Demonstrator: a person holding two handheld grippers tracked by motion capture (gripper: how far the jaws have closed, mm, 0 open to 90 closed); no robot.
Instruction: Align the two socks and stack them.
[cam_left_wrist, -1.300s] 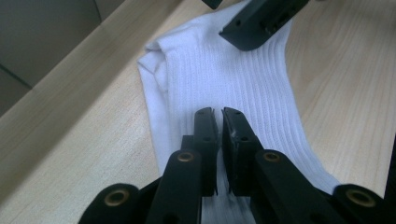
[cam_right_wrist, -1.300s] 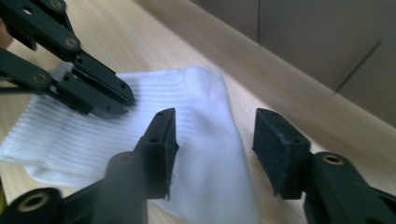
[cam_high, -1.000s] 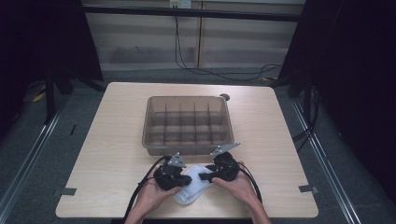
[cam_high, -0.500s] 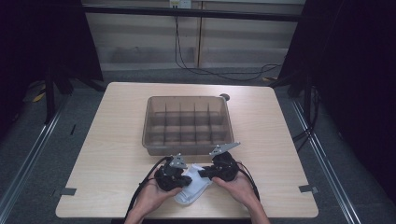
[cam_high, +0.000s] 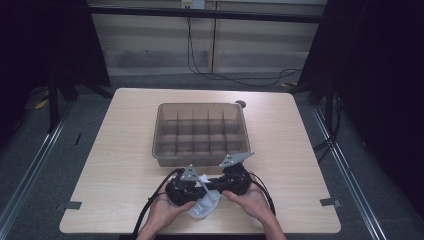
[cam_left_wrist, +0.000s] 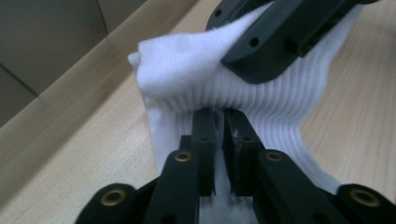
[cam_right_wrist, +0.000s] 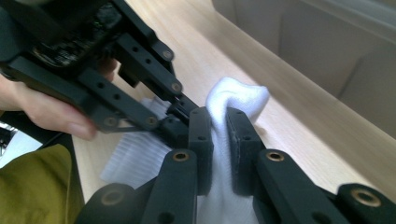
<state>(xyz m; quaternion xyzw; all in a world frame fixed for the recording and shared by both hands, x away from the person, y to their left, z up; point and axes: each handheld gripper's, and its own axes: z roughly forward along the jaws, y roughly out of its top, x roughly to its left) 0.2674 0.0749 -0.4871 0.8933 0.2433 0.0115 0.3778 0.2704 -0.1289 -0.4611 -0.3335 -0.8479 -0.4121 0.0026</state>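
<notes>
Sock (cam_right_wrist: 236, 100) pinched between both tongs

The work surface is a light wood-grain table (cam_high: 120, 165) with rounded corners, standing on a grey floor. A translucent brown compartment box (cam_high: 202, 131), divided by internal partitions into a grid of cells, rests directly on the tabletop at its centre. A small dark round fitting (cam_high: 241, 104) sits on the tabletop just beyond the box's far right corner. A white ribbed sock (cam_high: 205, 206) lies partly on the tabletop near the front edge, with its upper part lifted off the surface.
</notes>
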